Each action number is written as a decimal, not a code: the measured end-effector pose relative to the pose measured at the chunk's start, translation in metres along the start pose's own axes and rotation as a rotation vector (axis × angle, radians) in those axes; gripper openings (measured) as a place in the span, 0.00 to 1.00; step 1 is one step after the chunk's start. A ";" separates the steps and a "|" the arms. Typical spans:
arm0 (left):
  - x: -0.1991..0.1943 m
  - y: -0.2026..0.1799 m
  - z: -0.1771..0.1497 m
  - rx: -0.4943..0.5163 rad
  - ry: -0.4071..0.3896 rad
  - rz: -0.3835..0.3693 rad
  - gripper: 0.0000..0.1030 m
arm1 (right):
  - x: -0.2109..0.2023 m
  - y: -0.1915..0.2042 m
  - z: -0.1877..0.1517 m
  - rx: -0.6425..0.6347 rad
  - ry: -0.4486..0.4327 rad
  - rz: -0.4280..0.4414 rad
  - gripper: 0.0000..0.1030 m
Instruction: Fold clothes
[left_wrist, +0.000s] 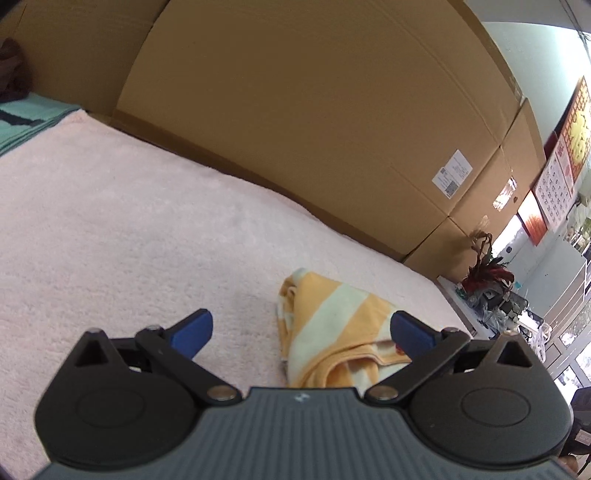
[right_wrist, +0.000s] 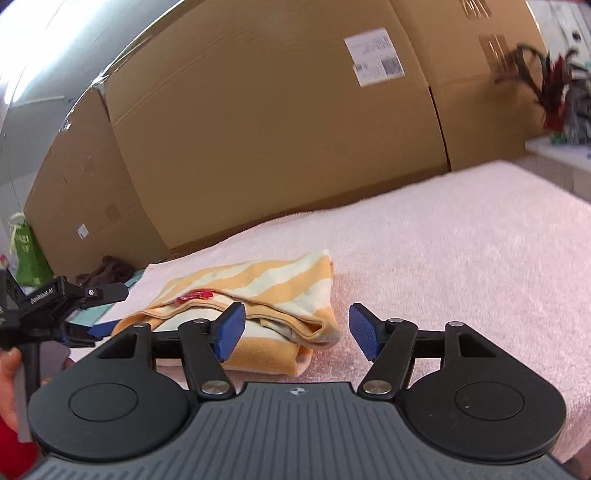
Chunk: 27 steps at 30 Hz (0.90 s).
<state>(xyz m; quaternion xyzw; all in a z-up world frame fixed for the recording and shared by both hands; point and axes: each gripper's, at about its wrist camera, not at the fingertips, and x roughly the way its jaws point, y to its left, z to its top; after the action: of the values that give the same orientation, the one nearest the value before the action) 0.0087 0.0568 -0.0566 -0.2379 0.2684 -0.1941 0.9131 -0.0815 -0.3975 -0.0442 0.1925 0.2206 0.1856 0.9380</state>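
Two low, close wrist views across the pink towel (left_wrist: 129, 221), both facing cardboard boxes (right_wrist: 277, 129), sharing the striped garment (left_wrist: 332, 325).

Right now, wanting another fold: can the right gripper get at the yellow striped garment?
Probably yes: the right gripper is open, the yellow striped garment lies just ahead, nothing between.

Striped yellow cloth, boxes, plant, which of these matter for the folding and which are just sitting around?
For the job: striped yellow cloth, folded on the pink towel; left gripper and right gripper, both open.

Just lying about: cardboard boxes, red plant, teal cloth, wall calendar.
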 end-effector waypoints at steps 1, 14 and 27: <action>0.001 0.002 0.002 -0.017 0.015 -0.006 0.99 | 0.002 -0.006 0.003 0.063 0.023 0.029 0.64; 0.030 0.016 0.007 -0.191 0.156 -0.124 0.99 | 0.045 -0.031 0.020 0.372 0.177 0.094 0.59; 0.045 0.020 0.018 -0.194 0.327 -0.236 0.99 | 0.073 -0.030 0.037 0.429 0.383 0.171 0.57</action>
<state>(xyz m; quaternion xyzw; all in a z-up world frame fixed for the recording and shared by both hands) 0.0592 0.0569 -0.0718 -0.3199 0.4006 -0.3090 0.8011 0.0054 -0.4022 -0.0522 0.3656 0.4108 0.2458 0.7982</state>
